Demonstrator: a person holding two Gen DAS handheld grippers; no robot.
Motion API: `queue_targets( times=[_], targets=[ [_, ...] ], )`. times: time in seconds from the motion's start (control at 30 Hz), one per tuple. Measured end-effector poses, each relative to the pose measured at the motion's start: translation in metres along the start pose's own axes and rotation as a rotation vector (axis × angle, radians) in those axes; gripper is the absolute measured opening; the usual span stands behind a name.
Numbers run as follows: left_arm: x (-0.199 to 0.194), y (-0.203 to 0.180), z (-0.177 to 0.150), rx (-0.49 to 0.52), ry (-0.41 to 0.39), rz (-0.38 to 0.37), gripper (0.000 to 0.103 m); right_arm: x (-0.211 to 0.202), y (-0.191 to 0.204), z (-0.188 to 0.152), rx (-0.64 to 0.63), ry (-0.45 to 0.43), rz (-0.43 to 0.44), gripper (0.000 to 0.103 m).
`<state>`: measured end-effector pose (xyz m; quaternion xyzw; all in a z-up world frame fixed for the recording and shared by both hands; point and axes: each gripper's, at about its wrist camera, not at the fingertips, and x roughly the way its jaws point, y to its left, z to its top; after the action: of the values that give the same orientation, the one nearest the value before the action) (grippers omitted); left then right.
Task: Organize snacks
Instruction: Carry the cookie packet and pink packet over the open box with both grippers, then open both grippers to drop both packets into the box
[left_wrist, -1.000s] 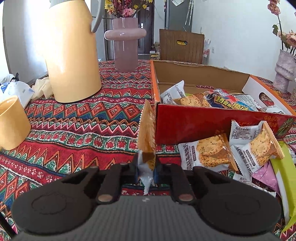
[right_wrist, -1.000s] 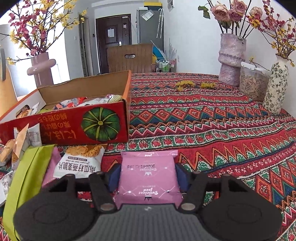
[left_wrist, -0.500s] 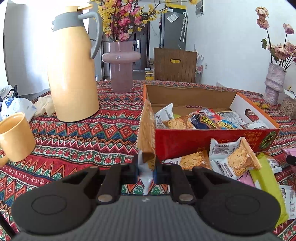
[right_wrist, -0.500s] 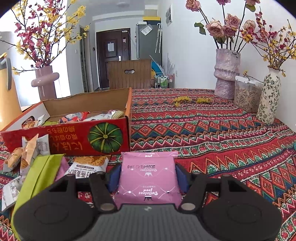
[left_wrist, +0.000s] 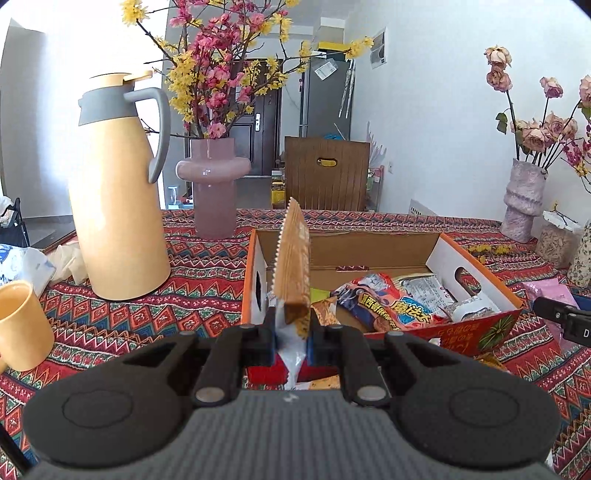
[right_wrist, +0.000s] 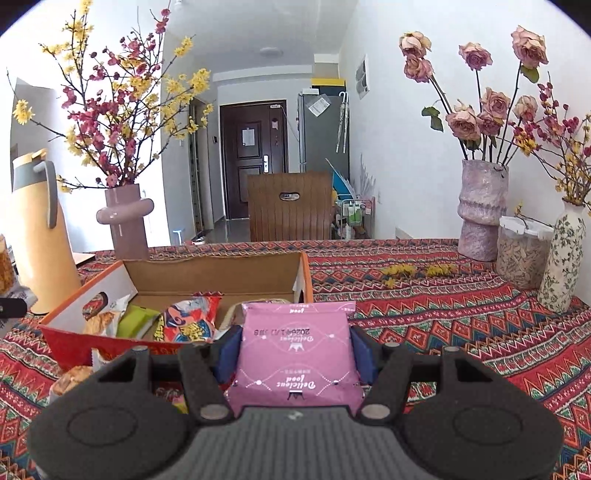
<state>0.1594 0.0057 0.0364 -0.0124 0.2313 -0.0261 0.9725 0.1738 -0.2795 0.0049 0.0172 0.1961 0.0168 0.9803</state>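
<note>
White walls (right_wrist: 406, 129), dark door (right_wrist: 253, 158), wooden chair (right_wrist: 290, 210).

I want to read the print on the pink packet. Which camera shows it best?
The right wrist view: the pink packet lies flat between the right gripper fingers, face up, its print large but upside down. The left wrist view shows only a small pale corner of it at the far right edge, beside the snack box.

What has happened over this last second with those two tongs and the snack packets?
Both tongs rose and moved toward the cardboard box, so its inside now shows from above. The left tongs carried the biscuit packet up over the box's near left corner; the right tongs lifted the pink packet to the box's near right corner. Nothing was let go: both grips, the box and the yellow jug stayed as they were.
</note>
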Motion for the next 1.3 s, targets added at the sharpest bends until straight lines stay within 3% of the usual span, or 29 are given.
queue_targets(
  times=[0.57,0.9,1.17,1.23,1.3],
  targets=[
    [0.059,-0.019,0.026,-0.019,-0.001,0.021,0.015,0.073,0.034,0.041,-0.045,-0.013,0.057,0.061],
    [0.102,-0.017,0.015,-0.038,0.01,0.052,0.015,0.104,0.031,0.024,-0.012,0.009,0.075,0.061],
    [0.105,-0.017,0.009,-0.029,0.017,0.05,0.015,0.106,0.036,0.017,-0.027,0.026,0.072,0.061],
    [0.103,-0.017,0.008,-0.03,0.013,0.057,0.016,0.105,0.035,0.017,-0.02,0.022,0.075,0.062],
    [0.102,-0.017,0.009,-0.035,0.008,0.06,0.03,0.104,0.033,0.018,-0.005,0.015,0.08,0.067]
  ],
)
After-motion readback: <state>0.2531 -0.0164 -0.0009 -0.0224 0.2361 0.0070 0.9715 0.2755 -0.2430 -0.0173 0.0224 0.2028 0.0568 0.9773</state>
